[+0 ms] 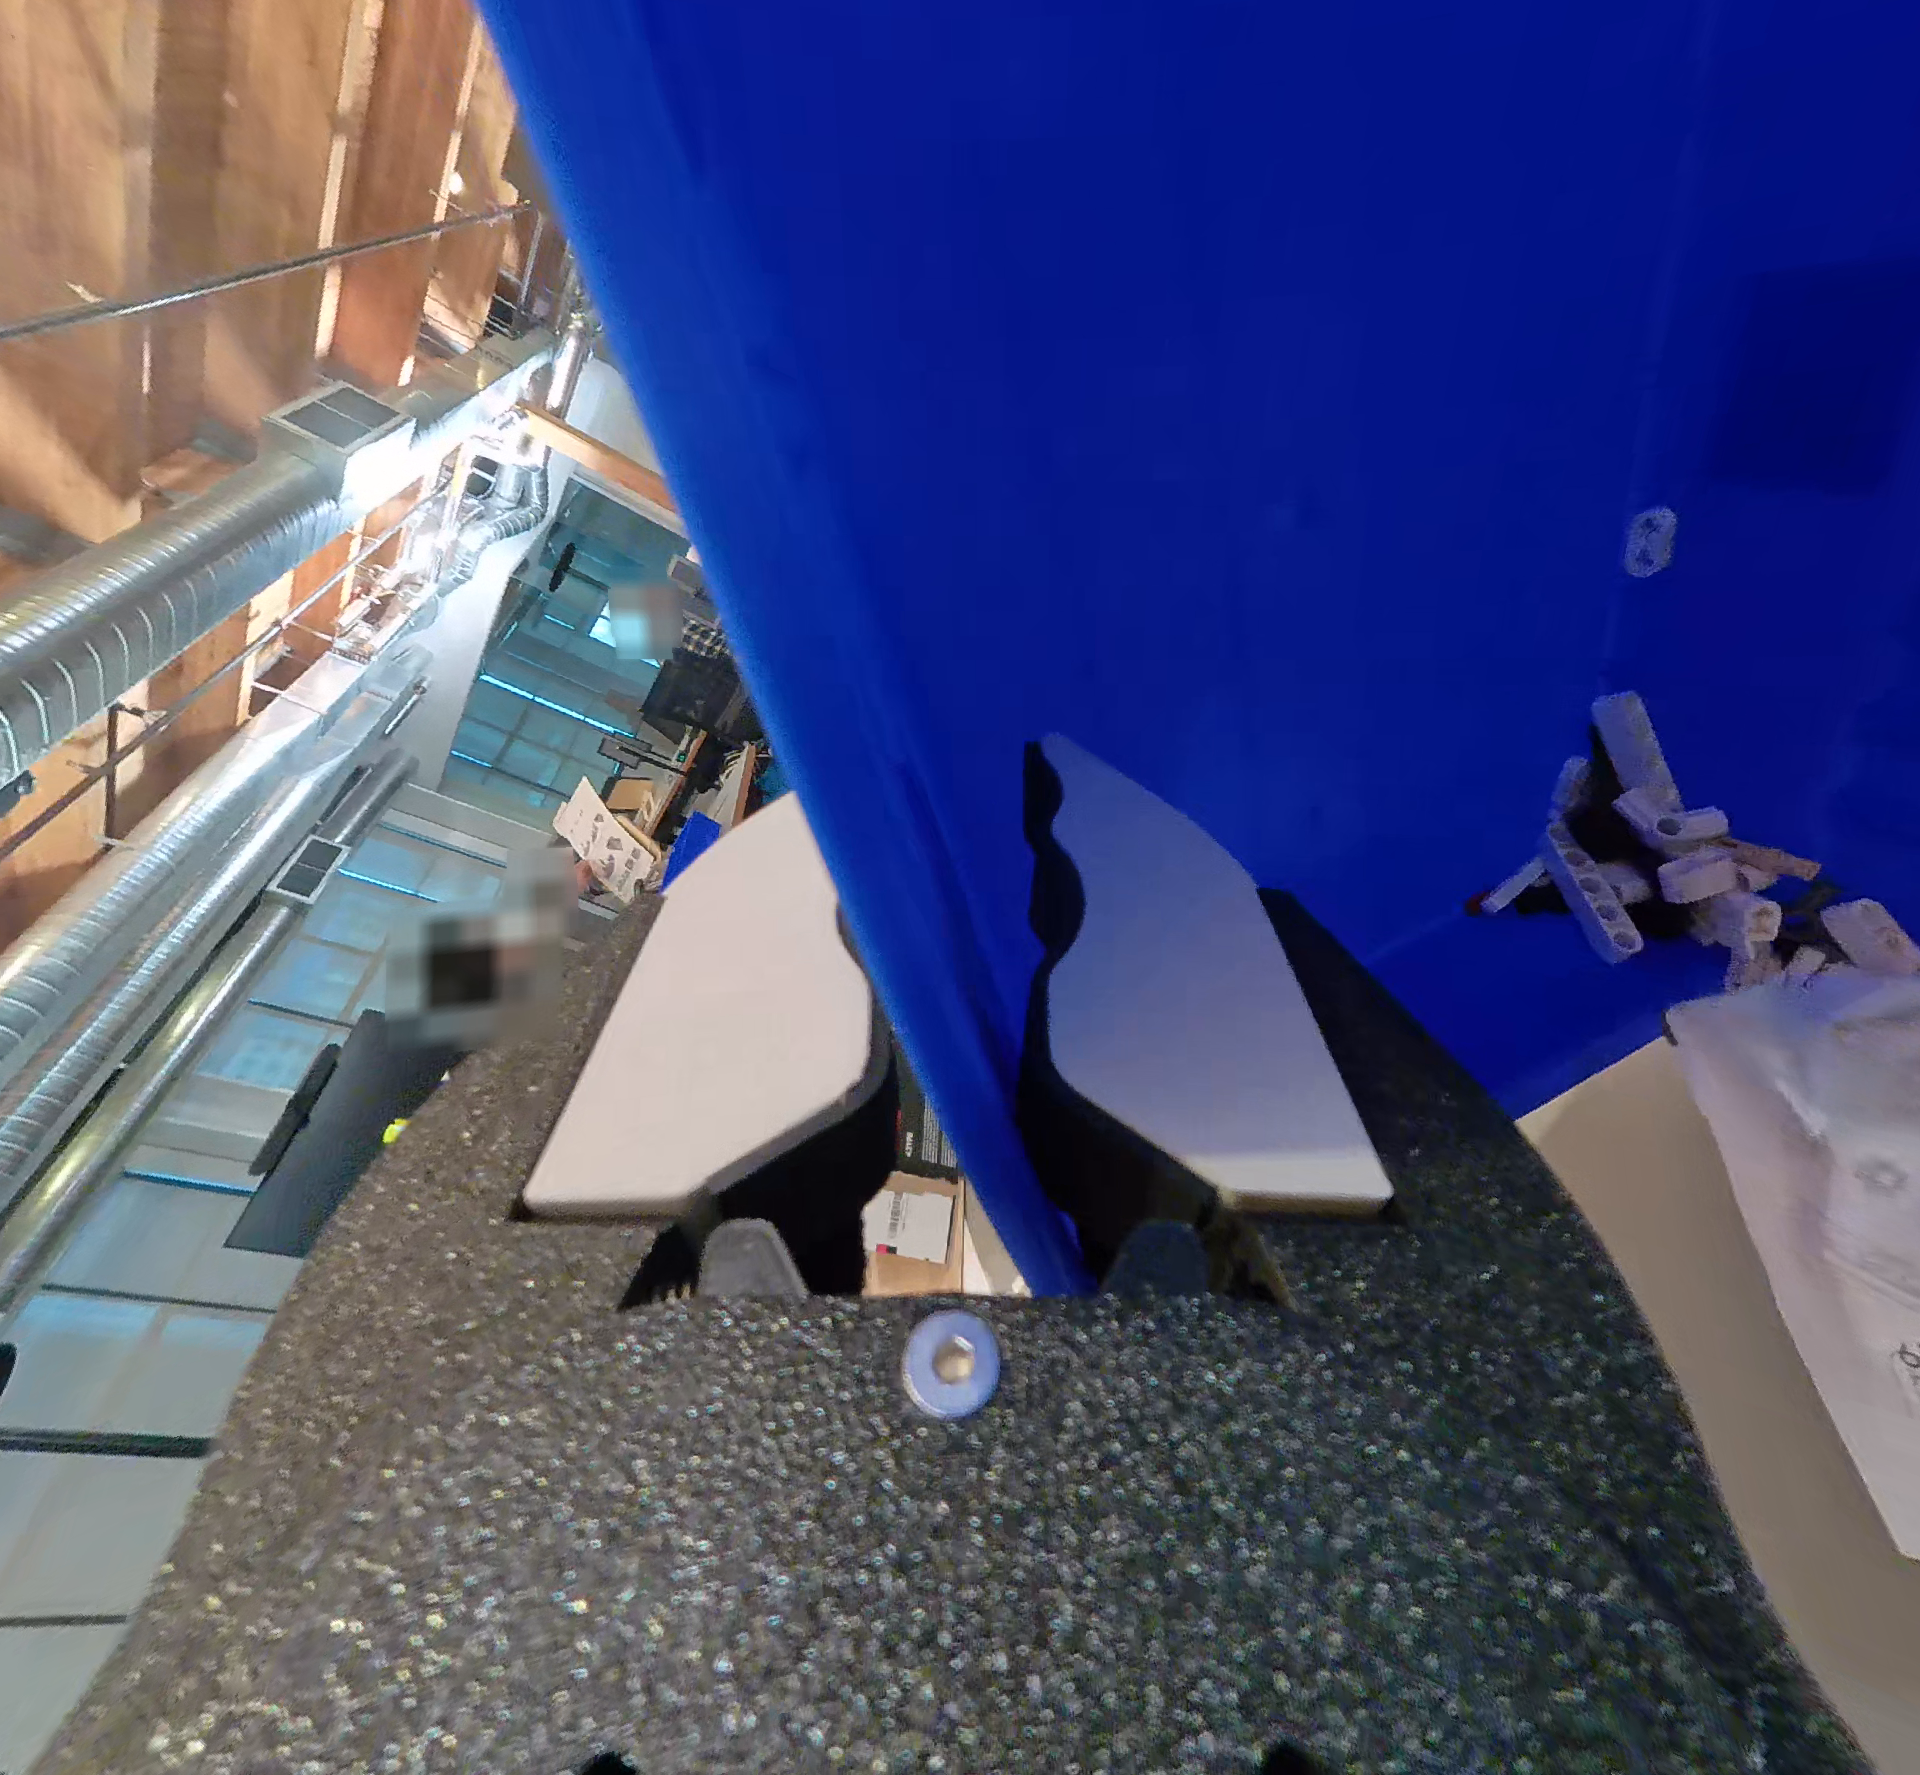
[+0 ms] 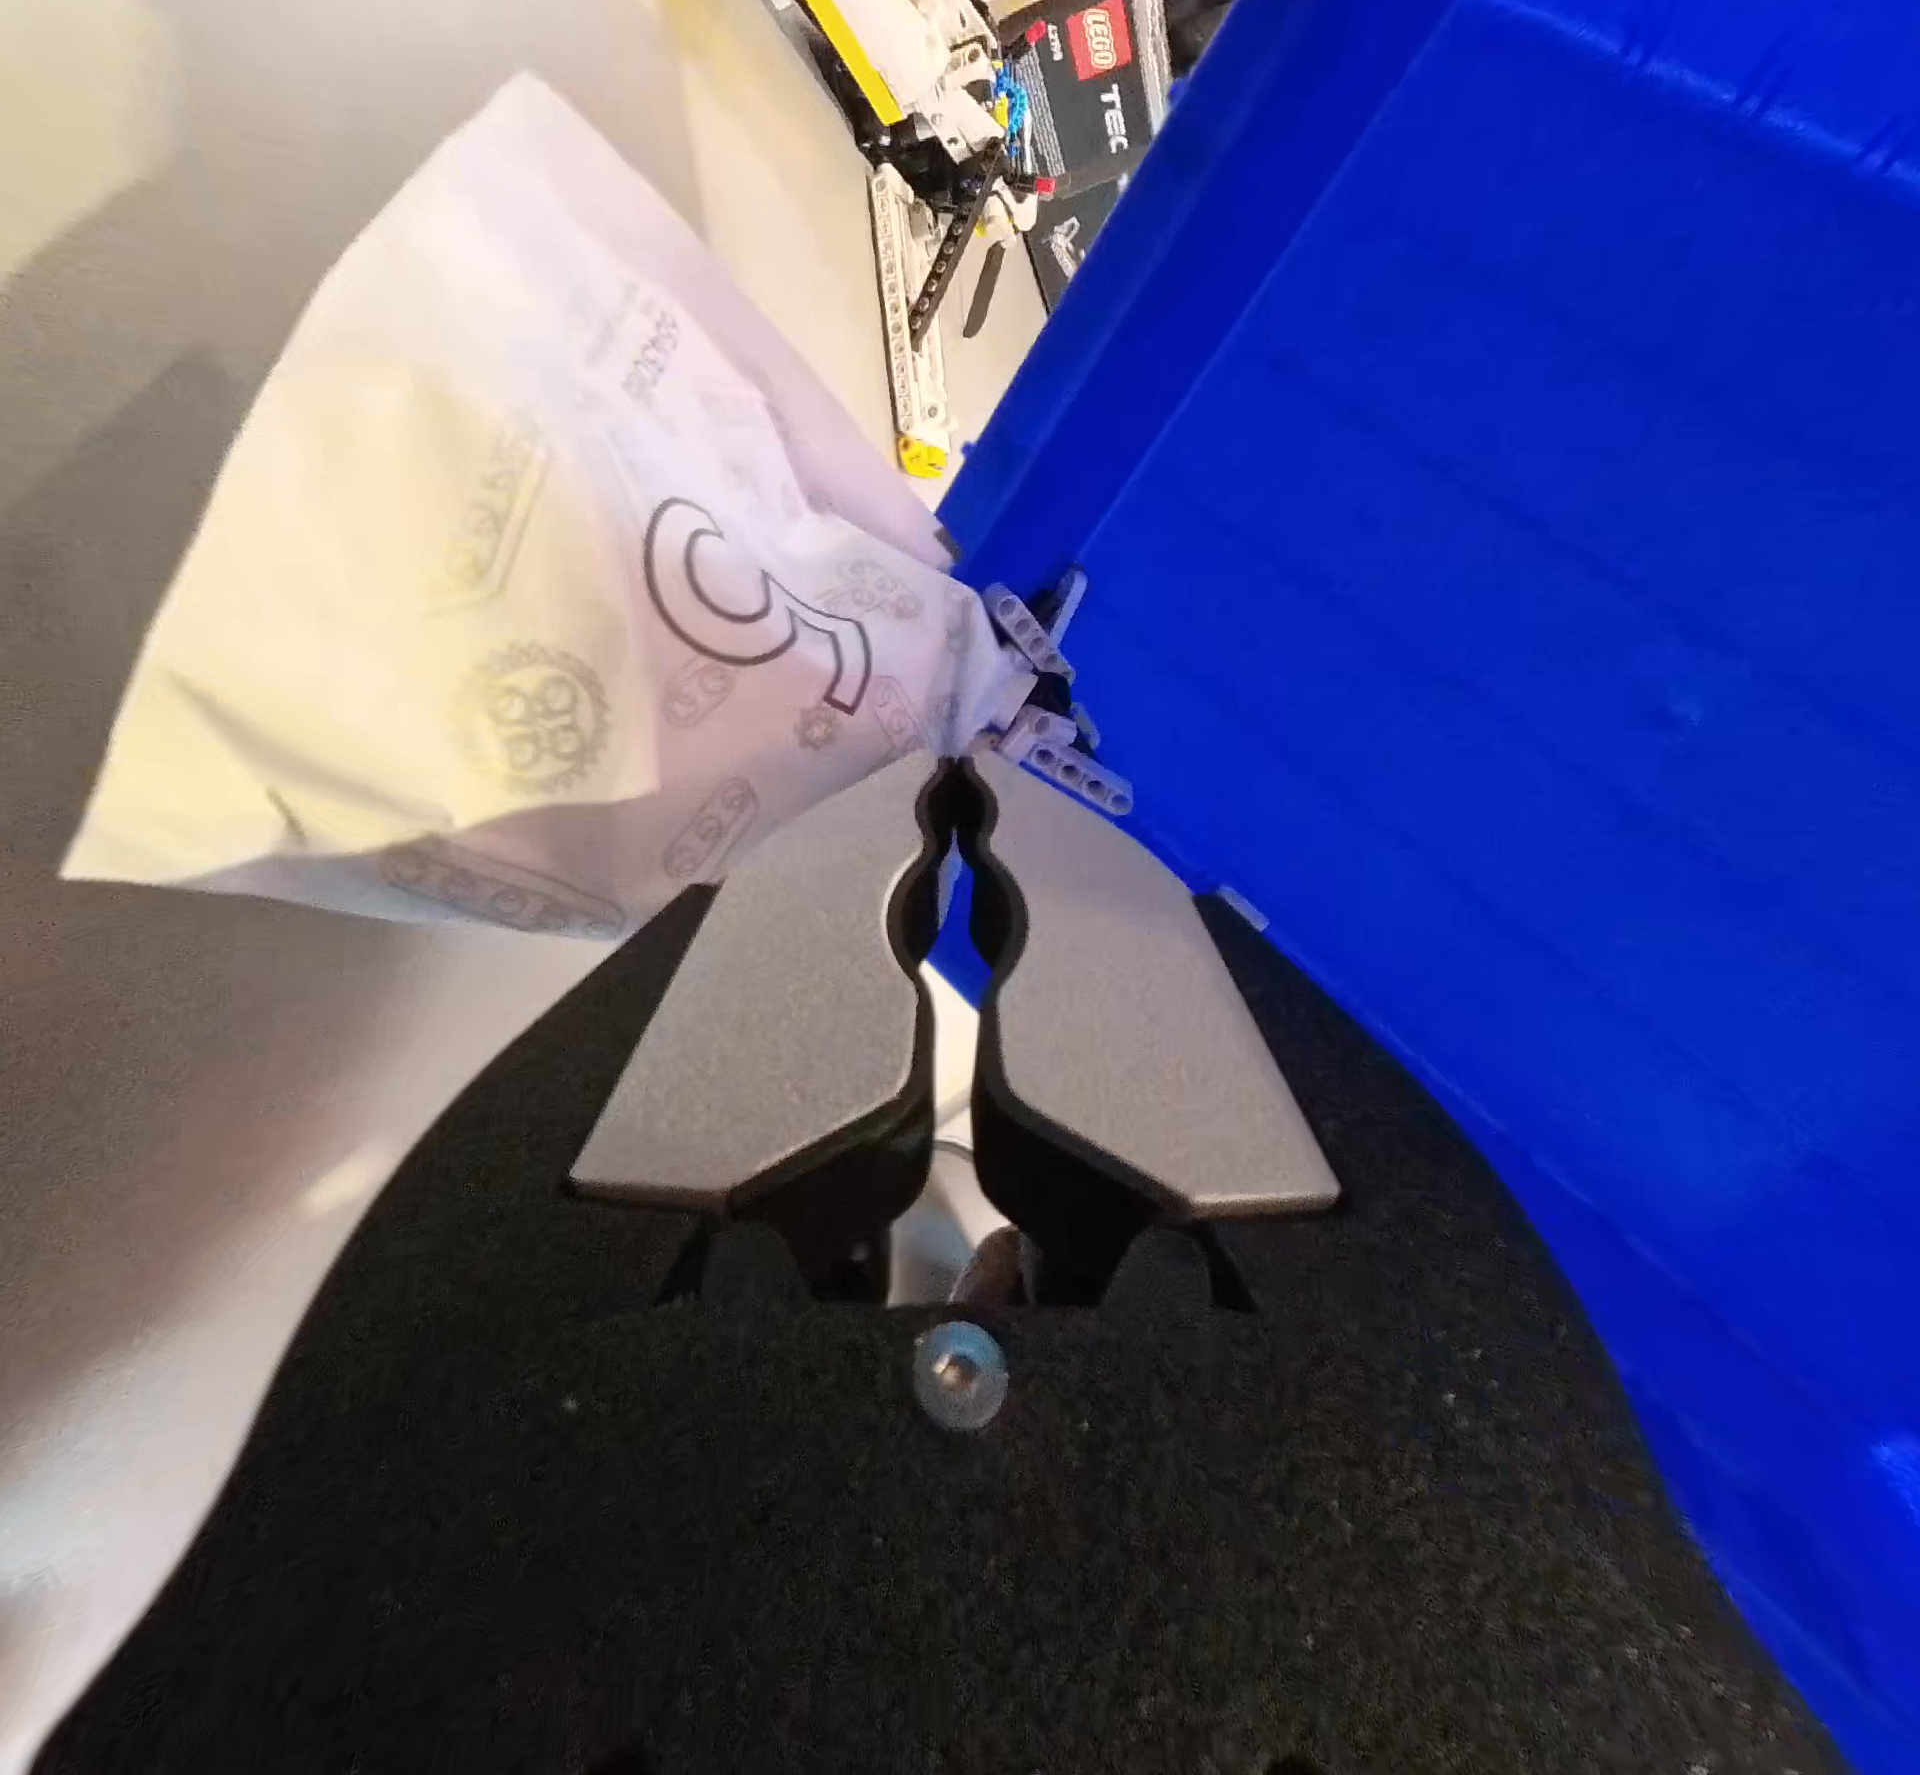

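Note:
My left gripper (image 1: 925,780) is shut on the side wall of a blue plastic bin (image 1: 1247,271), with one finger (image 1: 727,998) outside and the other (image 1: 1174,977) inside. The bin is tipped and the view looks up past it. My right gripper (image 2: 951,769) is shut on the gathered edge of a white printed paper bag (image 2: 468,582) held at the bin's (image 2: 1507,582) rim. Small white and grey building pieces (image 2: 1039,665) spill from the bag's mouth into the bin. The pieces (image 1: 1683,863) and the bag (image 1: 1829,1154) also show in the left wrist view.
A beige table (image 2: 312,11) lies under the bag. At its far side stand a partly built white and yellow model (image 2: 883,32), a long white beam (image 2: 914,302) and a black box (image 2: 1091,94). Ceiling ducts (image 1: 156,582) and blurred people show past the bin. The grippers' ends are close to 20 cm from one another.

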A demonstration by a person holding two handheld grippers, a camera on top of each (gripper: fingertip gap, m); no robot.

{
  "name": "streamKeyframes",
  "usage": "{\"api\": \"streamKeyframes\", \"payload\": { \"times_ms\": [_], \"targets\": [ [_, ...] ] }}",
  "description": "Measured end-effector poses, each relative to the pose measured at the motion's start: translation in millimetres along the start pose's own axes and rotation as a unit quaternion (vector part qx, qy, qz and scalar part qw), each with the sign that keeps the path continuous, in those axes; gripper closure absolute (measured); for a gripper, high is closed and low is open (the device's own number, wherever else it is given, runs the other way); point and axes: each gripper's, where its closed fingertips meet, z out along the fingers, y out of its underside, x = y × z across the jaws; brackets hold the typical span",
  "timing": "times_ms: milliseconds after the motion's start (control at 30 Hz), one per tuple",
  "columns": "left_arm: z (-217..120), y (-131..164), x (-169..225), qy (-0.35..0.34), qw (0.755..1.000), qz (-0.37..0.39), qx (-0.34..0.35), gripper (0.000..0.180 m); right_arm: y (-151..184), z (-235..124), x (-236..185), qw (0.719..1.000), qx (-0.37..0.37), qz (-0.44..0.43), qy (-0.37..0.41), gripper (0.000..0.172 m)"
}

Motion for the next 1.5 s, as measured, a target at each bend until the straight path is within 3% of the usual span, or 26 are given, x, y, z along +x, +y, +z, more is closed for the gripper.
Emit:
{"api": "streamKeyframes", "payload": {
  "times_ms": [100,500,967,1500],
  "targets": [
    [-5.1,0.0,-3.0,-0.002,1.0,-0.008,0.002,0.156,-0.5,-2.3,1.2,1.0,-0.001,0.001,0.005,0.172],
    [-7.7,30.2,34.7,0.05,0.998,-0.012,-0.048,0.153,-12.8,-5.6,-50.4,0.989,0.036,0.071,-0.126,0.172],
    [-2.6,49.9,39.6,0.072,0.993,-0.041,-0.085,0.153,-11.6,-11.9,-62.4,0.978,0.048,0.035,-0.199,0.166],
    [-0.4,59.5,37.0,0.069,0.991,-0.055,-0.098,0.154,-17.2,-17.5,-64.9,0.952,0.081,0.111,-0.273,0.156]
  ]
}}
